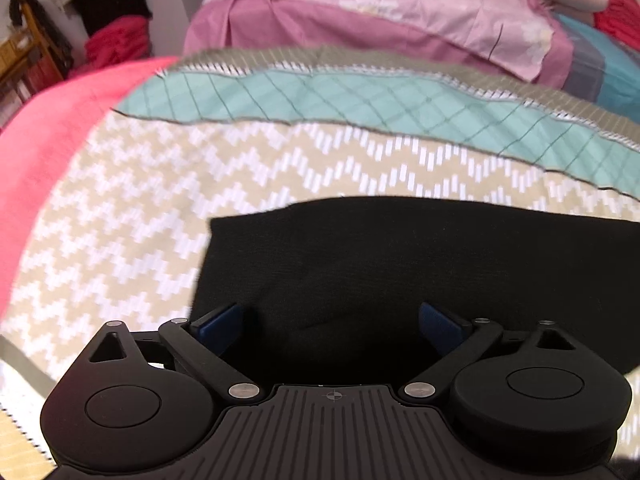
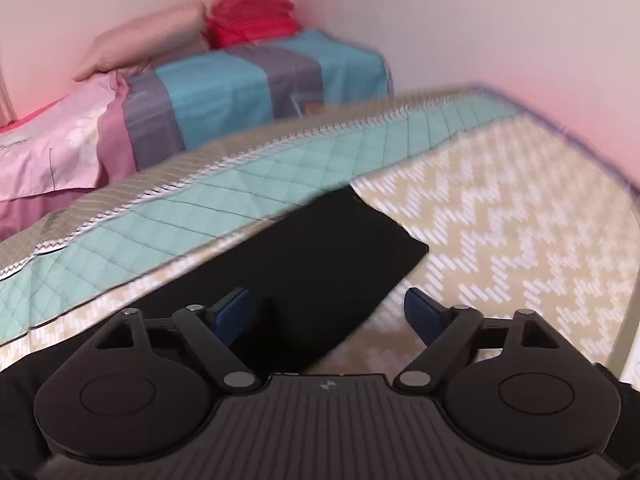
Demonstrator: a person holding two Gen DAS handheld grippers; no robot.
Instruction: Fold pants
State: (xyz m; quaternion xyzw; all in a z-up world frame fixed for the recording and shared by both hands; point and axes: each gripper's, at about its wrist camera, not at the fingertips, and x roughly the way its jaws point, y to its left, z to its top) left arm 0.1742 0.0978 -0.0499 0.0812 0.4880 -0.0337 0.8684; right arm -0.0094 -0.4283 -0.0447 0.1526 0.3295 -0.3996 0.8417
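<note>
Pants (image 1: 400,272) lay flat on the bed (image 1: 120,208), just ahead of my released left hand-held gripper (image 1: 331,326) and right hand-held gripper (image 2: 326,314). Soft, limp cloth, I judged; best pinched at the corners.

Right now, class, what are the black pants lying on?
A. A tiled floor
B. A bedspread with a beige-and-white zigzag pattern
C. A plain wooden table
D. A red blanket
B: the black pants lie flat on the zigzag bedspread, with the open left gripper and right gripper poised over them.
</note>
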